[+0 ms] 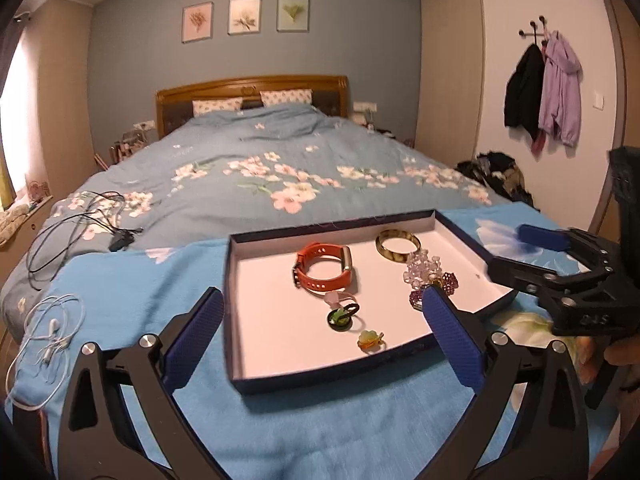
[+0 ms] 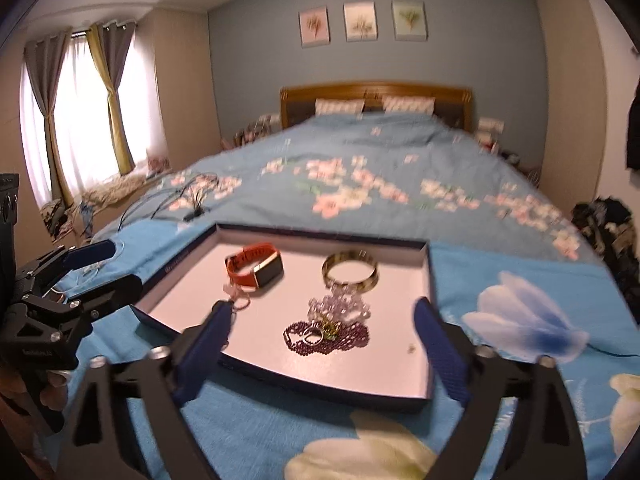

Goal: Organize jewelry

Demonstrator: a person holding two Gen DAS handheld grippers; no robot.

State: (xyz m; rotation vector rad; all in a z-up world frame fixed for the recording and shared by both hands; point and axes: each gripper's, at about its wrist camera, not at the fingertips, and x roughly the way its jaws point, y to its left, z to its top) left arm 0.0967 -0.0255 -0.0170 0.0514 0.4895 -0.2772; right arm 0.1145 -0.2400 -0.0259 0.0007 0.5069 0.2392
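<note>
A shallow dark-blue box with a white floor lies on a blue flowered cloth. Inside lie an orange watch, a mottled bangle, a clear bead bracelet, a purple bead string, a silver ring, a green pendant and a small orange flower charm. My left gripper hovers open at the box's near-left side. My right gripper stands open at its right side. Neither holds anything.
Black cables and white earphones lie on the bed to the left of the box. A floral duvet stretches behind it. A clothes pile sits on the floor to the right, and a curtained window is at the left.
</note>
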